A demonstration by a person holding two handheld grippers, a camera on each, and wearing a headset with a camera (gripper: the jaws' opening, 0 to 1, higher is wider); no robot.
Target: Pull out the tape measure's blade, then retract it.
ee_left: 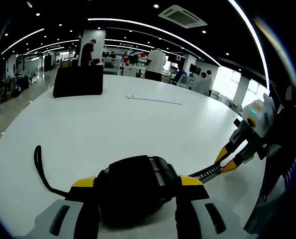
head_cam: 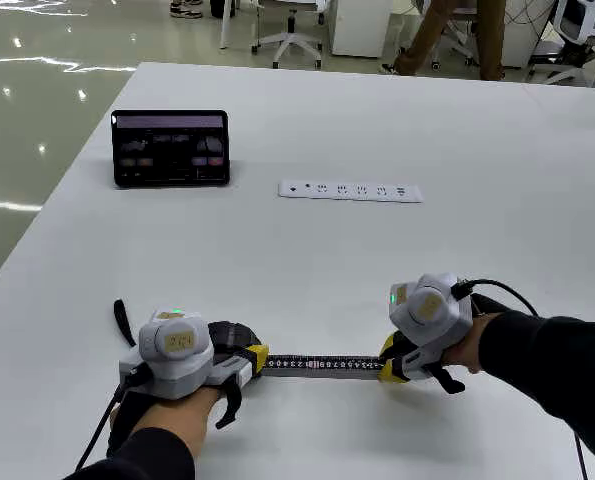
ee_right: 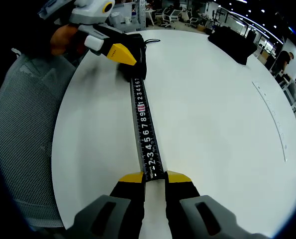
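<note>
Blade [ee_right: 144, 124] spans L gripper [ee_left: 137, 181] (case [head_cam: 229, 338]) to R gripper [ee_right: 155, 177].

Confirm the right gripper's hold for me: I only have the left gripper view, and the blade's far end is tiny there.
Observer: The right gripper is shut on the blade, pinching it at the lowest numerals near the tip.
Operator: Any twist or kink along it?
Observer: None that I can see. In the right gripper view it runs straight from jaws to housing, printed face up.
Operator: How much is out?
Observer: The printed numerals run past the red 10 mark before the blade enters the case, which sits in the left gripper.
</note>
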